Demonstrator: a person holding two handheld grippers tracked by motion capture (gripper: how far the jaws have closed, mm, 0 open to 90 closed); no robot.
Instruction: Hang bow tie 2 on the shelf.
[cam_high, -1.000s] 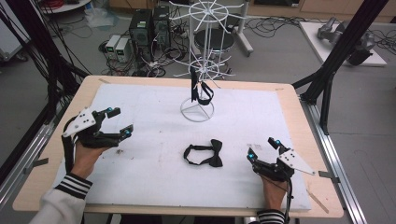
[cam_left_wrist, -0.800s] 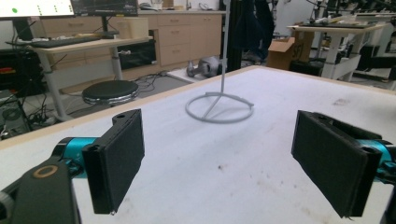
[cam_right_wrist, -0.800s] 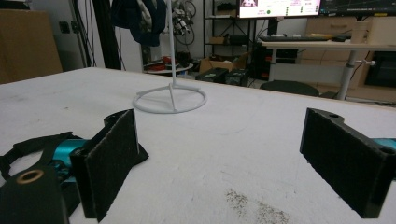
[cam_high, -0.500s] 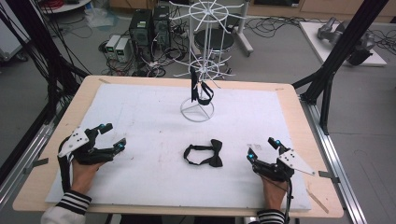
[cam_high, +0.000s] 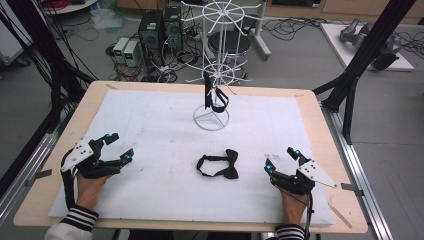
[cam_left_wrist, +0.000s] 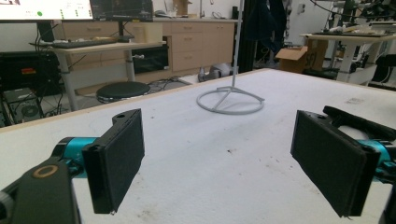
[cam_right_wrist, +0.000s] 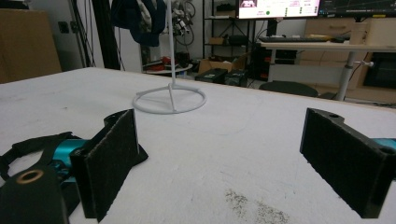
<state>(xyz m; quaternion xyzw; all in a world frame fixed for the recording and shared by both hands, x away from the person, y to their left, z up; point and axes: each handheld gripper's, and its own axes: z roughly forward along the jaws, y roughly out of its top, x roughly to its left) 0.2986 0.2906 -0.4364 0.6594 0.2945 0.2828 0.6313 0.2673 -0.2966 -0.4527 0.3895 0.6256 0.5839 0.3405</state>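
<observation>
Black fabric, a bow tie (cam_high: 219, 166) lay flat on the white table (cam_high: 150, 125) near its middle, between the two grippers and touching neither. The left gripper (cam_high: 116, 148) rested at the near left with its jaws spread apart; the right gripper (cam_high: 282, 158) sat at the near right, jaws likewise apart. A white wire stand (cam_high: 212, 117) stood farther back, a second black tie (cam_high: 214, 95) hanging on it

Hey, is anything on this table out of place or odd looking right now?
One black bow tie lies loose on the white mat, strap looped beside it, while another hangs on the white wire rack. A few dark smudges mark the mat. Both grippers, left and right, rest open; nothing looks spilled or broken.
</observation>
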